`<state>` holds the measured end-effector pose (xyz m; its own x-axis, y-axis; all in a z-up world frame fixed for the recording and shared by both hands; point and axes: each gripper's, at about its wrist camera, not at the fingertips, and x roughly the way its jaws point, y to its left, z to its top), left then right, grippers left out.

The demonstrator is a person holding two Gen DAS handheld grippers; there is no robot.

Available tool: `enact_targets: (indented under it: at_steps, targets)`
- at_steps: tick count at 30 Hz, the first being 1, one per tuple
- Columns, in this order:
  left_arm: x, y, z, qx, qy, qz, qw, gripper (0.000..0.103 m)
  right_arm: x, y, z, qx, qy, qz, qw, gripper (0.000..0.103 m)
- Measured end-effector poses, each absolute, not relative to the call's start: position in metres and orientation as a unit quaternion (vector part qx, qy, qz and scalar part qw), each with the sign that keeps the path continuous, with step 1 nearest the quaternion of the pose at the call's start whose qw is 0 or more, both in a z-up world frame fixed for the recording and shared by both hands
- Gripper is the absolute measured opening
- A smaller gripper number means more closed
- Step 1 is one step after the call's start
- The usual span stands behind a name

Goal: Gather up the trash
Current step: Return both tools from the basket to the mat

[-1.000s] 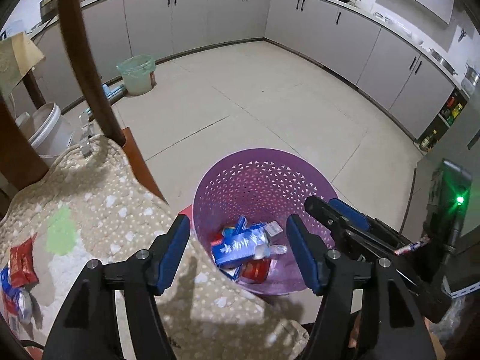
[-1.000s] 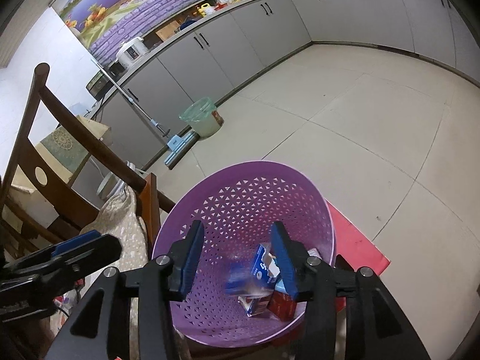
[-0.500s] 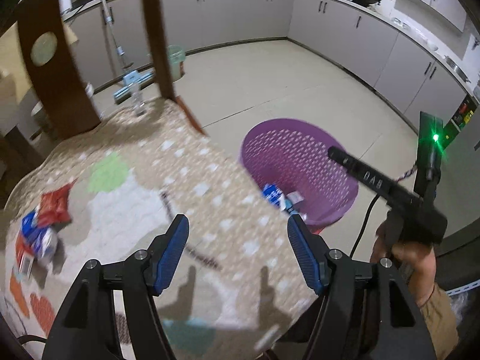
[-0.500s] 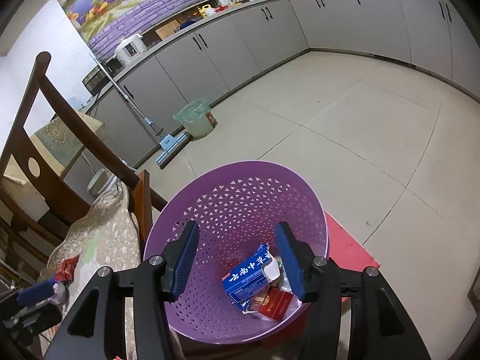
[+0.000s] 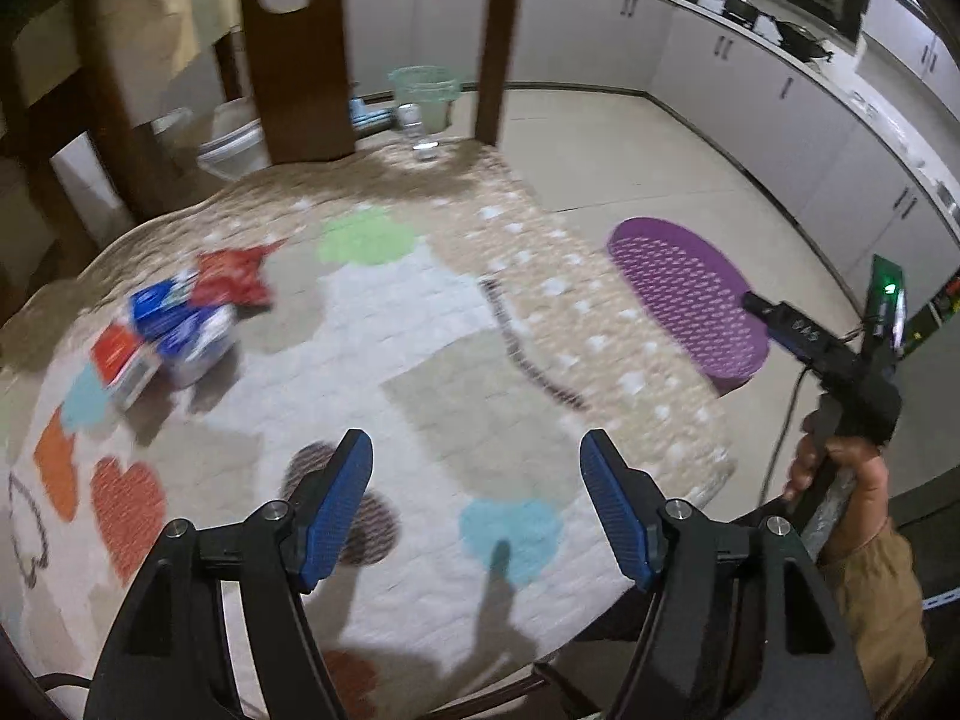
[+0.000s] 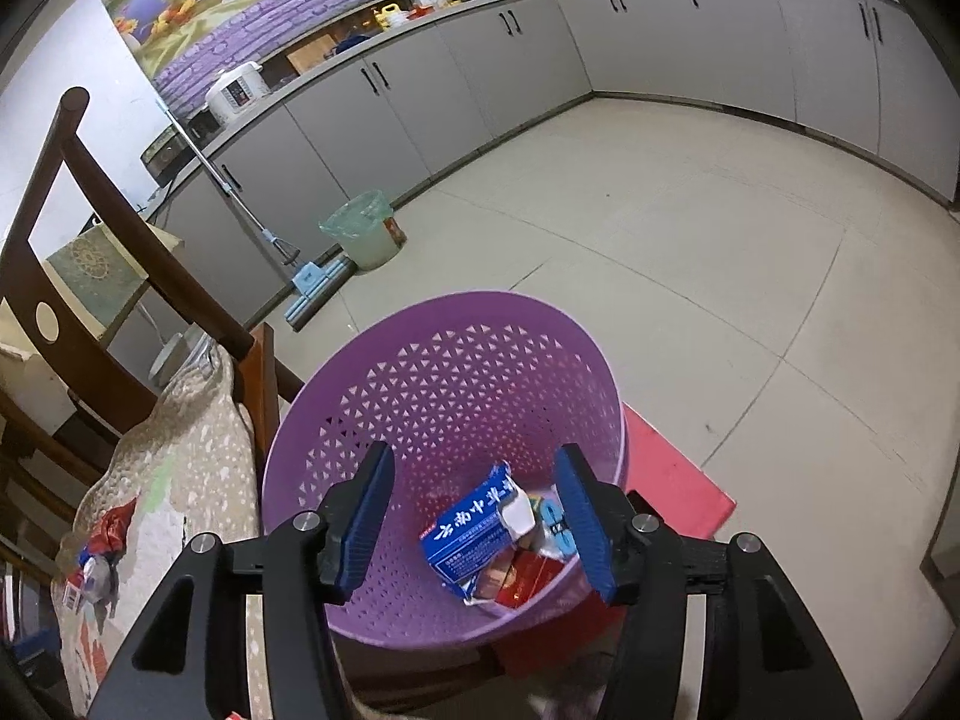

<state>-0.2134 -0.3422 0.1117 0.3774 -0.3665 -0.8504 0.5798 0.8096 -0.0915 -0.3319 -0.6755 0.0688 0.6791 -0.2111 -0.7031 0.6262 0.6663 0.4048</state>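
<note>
Our left gripper (image 5: 474, 498) has just been opening, jaws wide and empty; the wrappers (image 5: 174, 324) left of it are bunched, so we might grab several and drop one short of the basket (image 5: 690, 294).

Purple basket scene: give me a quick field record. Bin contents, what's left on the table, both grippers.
bin: purple basket on the floor beside the table
in bin: blue carton, red packets
left on table: pile of wrappers, blurred, on the patterned cloth
left gripper: open, empty, above the cloth
right gripper: jaws just opening, nothing between the pads, above the basket
</note>
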Motion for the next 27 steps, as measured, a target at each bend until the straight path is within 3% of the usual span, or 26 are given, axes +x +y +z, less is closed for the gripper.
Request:
enact_targets:
  at_steps: [19, 27]
  targets:
    - [-0.222, -0.146, 0.137, 0.05, 0.407, -0.106, 0.906, 0.071, -0.378, -0.604, 0.094, 0.24, 0.307, -0.309, 0.868, 0.062]
    - [-0.226, -0.074, 0.109, 0.029, 0.409, -0.051, 0.911, 0.071, -0.377, -0.547, 0.116, 0.141, 0.327, -0.307, 0.882, 0.066]
